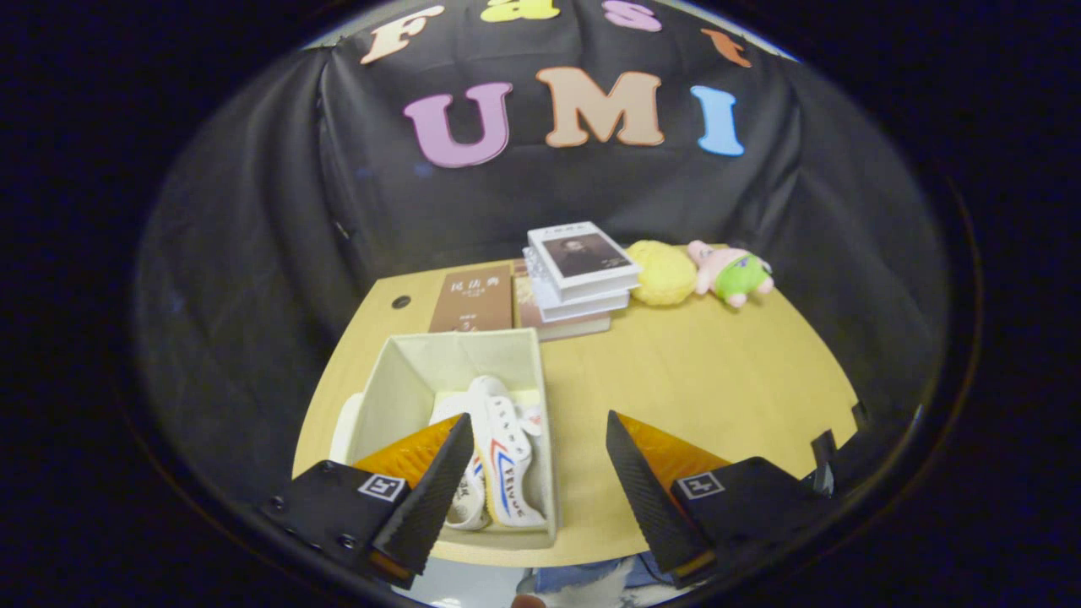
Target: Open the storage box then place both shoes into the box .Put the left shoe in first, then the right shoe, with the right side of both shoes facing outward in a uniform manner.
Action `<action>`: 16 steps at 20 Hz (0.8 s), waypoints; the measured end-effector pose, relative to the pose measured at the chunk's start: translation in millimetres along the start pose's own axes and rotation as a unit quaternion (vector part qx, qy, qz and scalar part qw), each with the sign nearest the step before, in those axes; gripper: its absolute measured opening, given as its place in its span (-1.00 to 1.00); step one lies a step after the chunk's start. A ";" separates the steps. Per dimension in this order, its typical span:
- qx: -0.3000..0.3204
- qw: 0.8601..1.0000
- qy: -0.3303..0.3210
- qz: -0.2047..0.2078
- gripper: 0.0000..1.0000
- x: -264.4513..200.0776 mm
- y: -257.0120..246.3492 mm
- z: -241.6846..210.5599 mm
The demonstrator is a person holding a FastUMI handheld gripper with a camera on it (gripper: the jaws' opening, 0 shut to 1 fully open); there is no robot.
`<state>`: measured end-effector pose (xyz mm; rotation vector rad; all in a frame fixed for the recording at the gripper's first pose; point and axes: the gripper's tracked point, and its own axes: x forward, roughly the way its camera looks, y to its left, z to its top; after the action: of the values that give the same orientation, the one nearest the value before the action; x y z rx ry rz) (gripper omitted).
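Wood table in black-cloth booth; books and two plush toys at the far edge. My gripper hovers above the near edge, fingers spread wide, holding nothing. Open box sits under my left finger, both shoes inside.

A: Table, wooden. Contents?

B: Storage box, open, pale, at roughly ten o'clock from the gripper. Two white shoes lie inside, side by side, striped sides up.

A: Gripper?

B: Fingers spread wide, holding nothing; left finger overlaps the box, right finger over bare tabletop.

A: Beyond?

B: Brown book flat at eleven o'clock, stack of books at twelve, yellow plush and pink plush at one o'clock.
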<state>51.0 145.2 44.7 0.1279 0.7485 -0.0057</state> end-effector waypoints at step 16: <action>-0.070 0.930 -0.354 0.070 1.00 -41.3 -93.8 -34.9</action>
<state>-7.7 54.6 36.7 0.0353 0.0133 0.1322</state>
